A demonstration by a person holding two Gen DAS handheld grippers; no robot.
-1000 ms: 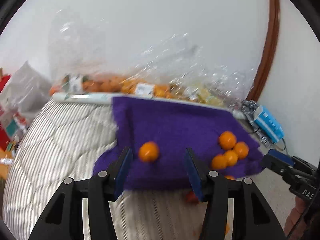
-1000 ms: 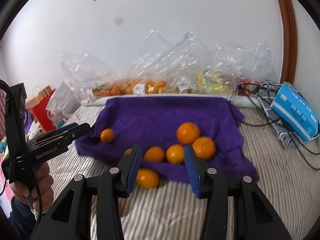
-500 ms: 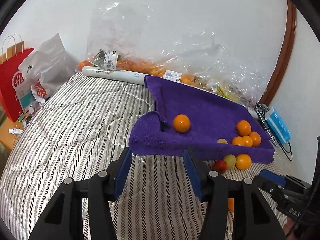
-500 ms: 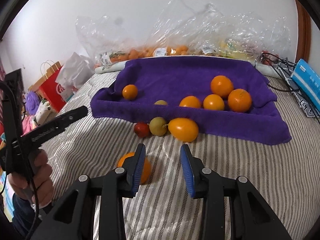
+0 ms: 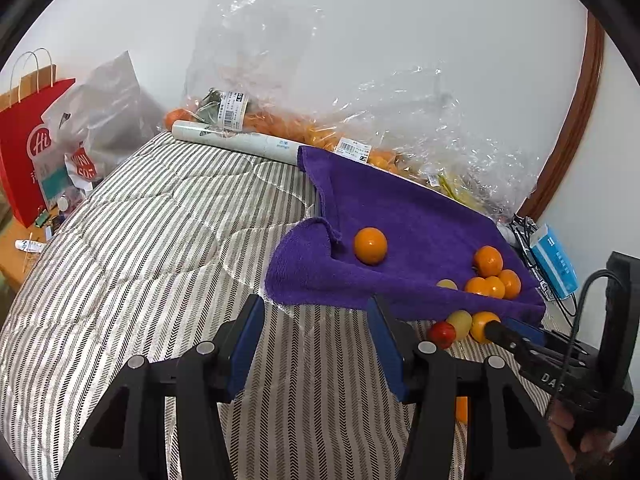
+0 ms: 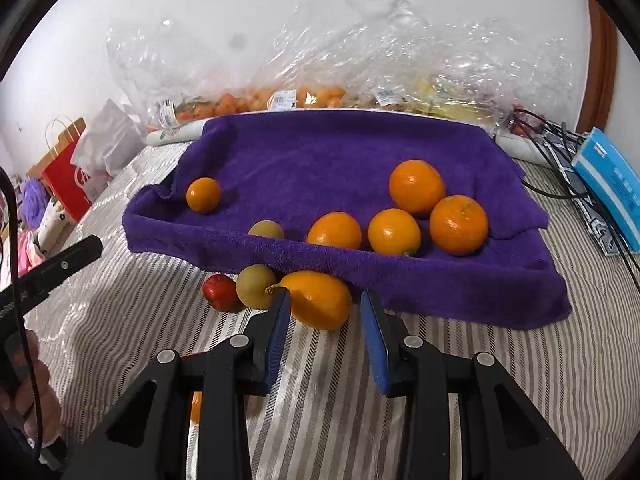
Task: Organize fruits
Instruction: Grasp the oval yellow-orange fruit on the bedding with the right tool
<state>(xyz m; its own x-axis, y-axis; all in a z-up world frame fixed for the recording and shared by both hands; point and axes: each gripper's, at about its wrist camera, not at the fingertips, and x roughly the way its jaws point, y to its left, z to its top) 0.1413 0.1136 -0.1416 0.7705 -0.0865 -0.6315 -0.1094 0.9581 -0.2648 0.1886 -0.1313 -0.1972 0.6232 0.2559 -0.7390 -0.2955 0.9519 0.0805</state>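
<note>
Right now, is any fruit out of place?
Yes. A red fruit, a yellow-green fruit and an oval orange fruit lie on the striped bedspread, just off the purple towel holding the rest.

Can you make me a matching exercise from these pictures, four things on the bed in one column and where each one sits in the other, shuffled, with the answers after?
Things
1. small lone orange
2. red fruit
3. oval orange fruit
4. blue box

Places
A. on the striped bedcover, just ahead of the right gripper
B. far right, beside the cables
C. on the purple towel, near its left fold, apart from the other oranges
D. on the bedcover, leftmost of the three fruits in front of the towel

Pairs: 1-C, 2-D, 3-A, 4-B
</note>
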